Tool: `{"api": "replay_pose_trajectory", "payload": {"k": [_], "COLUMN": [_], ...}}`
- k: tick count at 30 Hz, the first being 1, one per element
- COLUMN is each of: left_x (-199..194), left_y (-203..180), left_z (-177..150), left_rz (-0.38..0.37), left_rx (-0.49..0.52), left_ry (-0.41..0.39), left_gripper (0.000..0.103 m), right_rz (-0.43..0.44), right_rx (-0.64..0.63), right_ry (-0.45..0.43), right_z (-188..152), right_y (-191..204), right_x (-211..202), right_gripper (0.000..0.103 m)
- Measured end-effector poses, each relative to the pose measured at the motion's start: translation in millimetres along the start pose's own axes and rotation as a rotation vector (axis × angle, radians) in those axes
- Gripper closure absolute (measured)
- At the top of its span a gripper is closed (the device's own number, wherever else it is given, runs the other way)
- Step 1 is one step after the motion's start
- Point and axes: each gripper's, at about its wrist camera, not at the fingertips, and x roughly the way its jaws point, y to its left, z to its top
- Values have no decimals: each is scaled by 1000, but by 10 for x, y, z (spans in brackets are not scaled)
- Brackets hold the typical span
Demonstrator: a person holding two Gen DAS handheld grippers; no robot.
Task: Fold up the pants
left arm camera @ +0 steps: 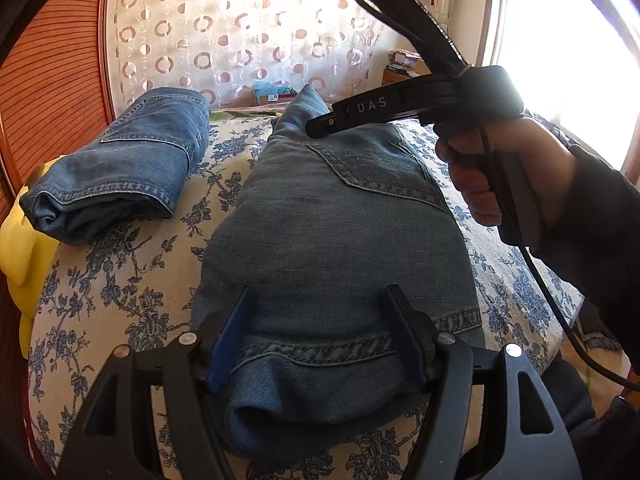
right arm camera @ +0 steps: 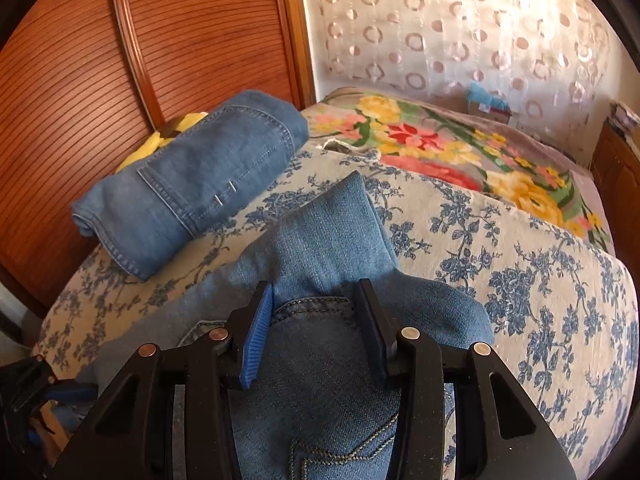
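The jeans (left arm camera: pixel 340 232) are lying folded lengthwise on the bed (left arm camera: pixel 132 280), running from the bottom centre of the left wrist view up toward the middle, with a back pocket (left arm camera: pixel 384 168) showing at the upper right of the denim. The left gripper (left arm camera: pixel 320 332) is sitting at the bottom of that view with its fingers (left arm camera: pixel 230 336) standing wide on either side of a bunched hem end of the jeans; the cloth is lying between them, but whether the pads are pressing on it cannot be told. At the right of the same view a hand (left arm camera: pixel 492 176) is holding the handle of the right gripper above the far end of the jeans (a dark sleeve (left arm camera: pixel 592 220) is covering the wrist).

In the right wrist view the right gripper (right arm camera: pixel 316 320) is hovering at the lower centre over the jeans (right arm camera: pixel 328 368), its fingers (right arm camera: pixel 258 332) standing about half apart with a stitched fold of denim between them, and the pads are not visibly clamping it. A narrow folded end of the jeans is pointing up toward the centre of the frame.

A second pair (right arm camera: pixel 192 184), already folded, is lying at the upper left near the wooden headboard (right arm camera: pixel 80 80), with something yellow (right arm camera: pixel 156 144) peeking out behind it. A flowered blanket (right arm camera: pixel 460 148) is lying at the upper right.
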Motion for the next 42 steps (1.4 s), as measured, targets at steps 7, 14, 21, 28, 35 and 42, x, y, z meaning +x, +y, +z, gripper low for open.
{"api": "replay_pose_trajectory", "payload": {"k": [7,14,21,28,35,42], "left_x": [0,21,37,-115,-10,215], "left_y": [-11,-17,35,107,320,498], "left_z": [7,14,40,236,487,607], "left_rz": [8,25,21,17,58,60], "left_rx": [11,13,8,14,2,-27], "left_ry": [-1,-8,-1,-27,-13,30], "left_gripper": [35,28,24,24,24,24], "right_rz": [7,-3,9,50,114,222], "right_rx": [10,-2,32,90,118,162], "right_ry": [-66,-115,-80,-63,-28,7], "right_z": [-92,-301,-562,-599,-481,-482], "right_y": [5,-79,-275,-373,-453,-513], "right_x": [-352,-757,-720,-575,-332,-136], "right_gripper": [58,41,33,26,14,12]}}
